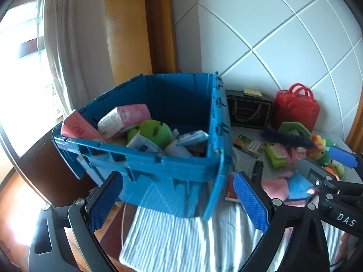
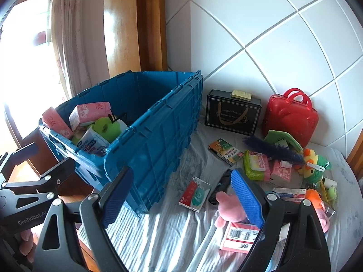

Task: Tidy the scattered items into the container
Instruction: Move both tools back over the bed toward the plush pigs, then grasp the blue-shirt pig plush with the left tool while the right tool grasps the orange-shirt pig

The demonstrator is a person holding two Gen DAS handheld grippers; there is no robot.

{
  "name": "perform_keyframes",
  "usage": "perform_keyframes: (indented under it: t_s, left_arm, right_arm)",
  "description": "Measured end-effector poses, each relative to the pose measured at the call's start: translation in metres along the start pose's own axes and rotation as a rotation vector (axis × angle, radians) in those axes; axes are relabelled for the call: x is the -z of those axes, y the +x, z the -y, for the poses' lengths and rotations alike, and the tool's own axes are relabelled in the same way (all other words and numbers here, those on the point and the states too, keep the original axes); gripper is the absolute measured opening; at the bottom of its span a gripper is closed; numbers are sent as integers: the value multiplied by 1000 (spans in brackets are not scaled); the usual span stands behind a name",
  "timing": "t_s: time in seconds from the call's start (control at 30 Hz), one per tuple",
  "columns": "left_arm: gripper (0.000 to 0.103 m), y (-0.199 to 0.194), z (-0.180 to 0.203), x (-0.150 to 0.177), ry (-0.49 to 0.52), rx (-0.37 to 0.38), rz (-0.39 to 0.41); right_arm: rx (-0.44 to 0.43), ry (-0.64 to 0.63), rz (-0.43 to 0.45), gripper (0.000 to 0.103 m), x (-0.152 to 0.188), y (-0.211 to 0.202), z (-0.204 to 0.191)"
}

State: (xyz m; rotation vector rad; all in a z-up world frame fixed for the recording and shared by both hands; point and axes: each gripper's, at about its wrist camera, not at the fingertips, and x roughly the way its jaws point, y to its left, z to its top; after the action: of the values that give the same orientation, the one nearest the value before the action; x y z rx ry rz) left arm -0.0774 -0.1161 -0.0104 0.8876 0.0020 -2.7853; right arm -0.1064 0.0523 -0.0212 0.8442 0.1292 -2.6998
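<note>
A blue plastic crate (image 1: 172, 176) (image 2: 158, 140) stands at the left end of a bed. It holds pink tissue packs (image 1: 127, 117), a green plush (image 1: 154, 131) and white packets. My left gripper (image 1: 179, 201) is open and empty, just in front of the crate's near wall. My right gripper (image 2: 181, 199) is open and empty, over the sheet beside the crate. Scattered on the bed are a pink plush (image 2: 226, 206), a red-green box (image 2: 195, 195), a green wipes pack (image 2: 256, 165), a dark feather (image 2: 272, 150) and small plush toys (image 2: 315, 165).
A red case (image 2: 290, 115) and a black box (image 2: 233, 113) stand against the white tiled wall. A curtain and wooden frame are behind the crate. The bed's left edge drops to a wooden floor (image 1: 15, 195).
</note>
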Motion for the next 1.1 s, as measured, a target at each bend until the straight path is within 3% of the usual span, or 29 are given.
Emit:
perform_keyframes:
  t_s: [0.27, 0.4, 0.7, 0.8, 0.83, 0.87, 1.1]
  left_arm:
    - [99, -14, 102, 35, 74, 87, -46]
    - [99, -4, 149, 50, 155, 126, -83]
    - [99, 77, 237, 88, 261, 237, -247]
    - [99, 98, 251, 98, 273, 252, -300]
    - [99, 104, 255, 101, 276, 255, -313]
    - [99, 110, 258, 103, 279, 258, -327]
    - [97, 151, 283, 119, 299, 278, -419]
  right_arm:
    - [55, 54, -48, 88, 62, -37, 88]
    - [114, 131, -106, 88, 92, -32, 137]
    - [250, 317, -250, 89, 159, -13, 245]
    - [290, 340, -327, 89, 178, 5, 267]
    - [302, 348, -351, 92, 184, 11, 274]
    - [314, 362, -372, 103, 191, 17, 279]
    - [348, 451, -425, 103, 219, 34, 314]
